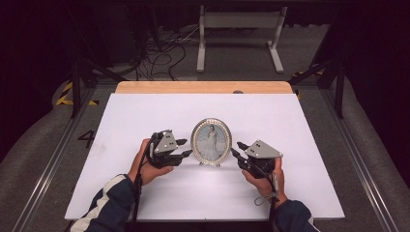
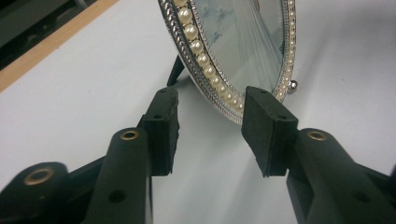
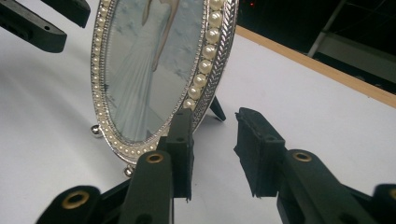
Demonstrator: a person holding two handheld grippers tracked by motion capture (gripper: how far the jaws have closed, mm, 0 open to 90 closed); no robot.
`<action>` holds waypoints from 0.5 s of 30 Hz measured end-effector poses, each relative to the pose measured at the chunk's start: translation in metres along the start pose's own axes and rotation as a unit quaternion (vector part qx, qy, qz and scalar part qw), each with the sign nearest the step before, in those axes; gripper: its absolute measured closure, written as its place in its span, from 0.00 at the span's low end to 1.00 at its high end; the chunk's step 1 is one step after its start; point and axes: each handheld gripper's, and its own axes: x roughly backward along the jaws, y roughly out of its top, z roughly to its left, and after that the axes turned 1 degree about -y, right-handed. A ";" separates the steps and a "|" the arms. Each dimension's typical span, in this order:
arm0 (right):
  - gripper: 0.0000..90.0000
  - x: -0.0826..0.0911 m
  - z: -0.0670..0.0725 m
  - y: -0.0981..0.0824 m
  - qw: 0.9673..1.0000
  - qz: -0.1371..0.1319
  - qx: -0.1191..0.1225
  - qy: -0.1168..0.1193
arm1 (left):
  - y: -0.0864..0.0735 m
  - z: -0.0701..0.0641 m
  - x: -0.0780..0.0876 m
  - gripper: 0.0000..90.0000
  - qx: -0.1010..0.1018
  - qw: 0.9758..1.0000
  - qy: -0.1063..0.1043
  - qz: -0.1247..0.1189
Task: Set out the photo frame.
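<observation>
The oval picture frame (image 1: 211, 141) stands upright mid-tabletop (image 1: 145, 116), long axis vertical, facing the person. The left gripper (image 1: 184, 148) and right gripper (image 1: 236, 150) flank it, jaws apart, straddling its edges without clamping.

Bright light is falling from above onto the white table (image 1: 145, 193), while the floor and room around it are sinking into darkness. The picture frame (image 1: 211, 140) is casting only a soft, short shadow near its foot. In the left gripper view its glass (image 2: 243, 37) is catching pale glare, washing out the photo. In both gripper views the near black jaws are looking slightly soft, and the far background is blurring.
</observation>
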 end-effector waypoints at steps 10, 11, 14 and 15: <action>0.60 0.012 -0.002 0.001 0.999 0.002 0.037 0.001 | -0.012 0.001 0.016 0.48 -0.001 1.000 0.030 0.001; 0.58 0.012 -0.003 0.000 0.999 0.004 0.037 0.001 | -0.015 0.000 0.017 0.47 -0.002 0.999 0.033 0.004; 0.51 0.014 -0.006 -0.003 0.999 0.014 0.036 -0.002 | -0.020 -0.003 0.021 0.38 0.003 0.999 0.041 0.013; 0.49 0.014 -0.007 -0.004 0.999 0.016 0.035 -0.003 | -0.021 -0.003 0.022 0.38 0.000 0.999 0.043 0.015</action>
